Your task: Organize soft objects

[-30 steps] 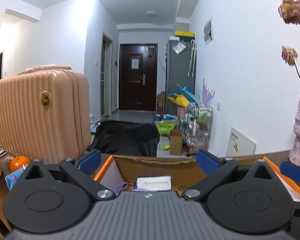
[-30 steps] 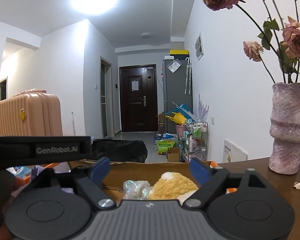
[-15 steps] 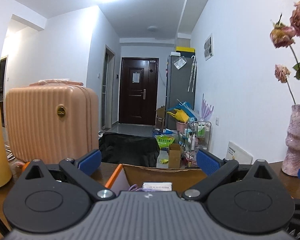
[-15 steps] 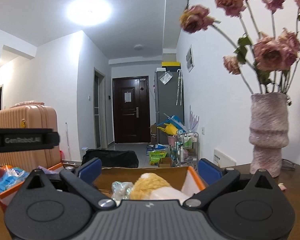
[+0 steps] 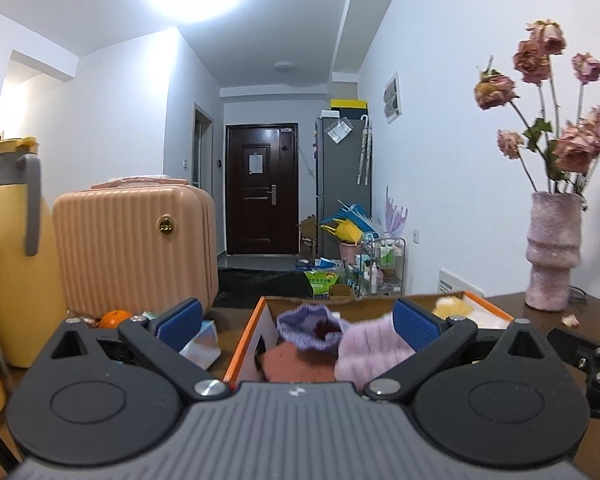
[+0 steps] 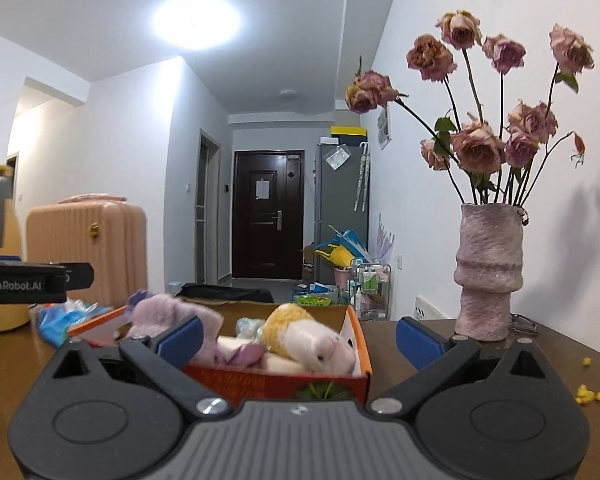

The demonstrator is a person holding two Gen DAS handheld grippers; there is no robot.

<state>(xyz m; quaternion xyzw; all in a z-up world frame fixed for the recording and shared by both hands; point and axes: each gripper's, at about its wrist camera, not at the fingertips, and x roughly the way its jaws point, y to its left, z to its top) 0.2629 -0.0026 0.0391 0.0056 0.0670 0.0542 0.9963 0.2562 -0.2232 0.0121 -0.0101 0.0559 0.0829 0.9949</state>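
Both grippers have pulled back from the orange box (image 6: 358, 344), so its whole front now shows. The right gripper (image 6: 300, 336) has opened fully, empty. A plush toy (image 6: 312, 340) now lies in view at twelve o'clock.

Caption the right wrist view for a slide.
Open right tongs face an orange box of plush toys, beside a pink vase of dried roses.

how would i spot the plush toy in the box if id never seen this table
Find the pink vase of dried roses on the brown table; left of it sits an orange cardboard box. The plush toy lies at its right end, yellow-furred with a pale pink snout.
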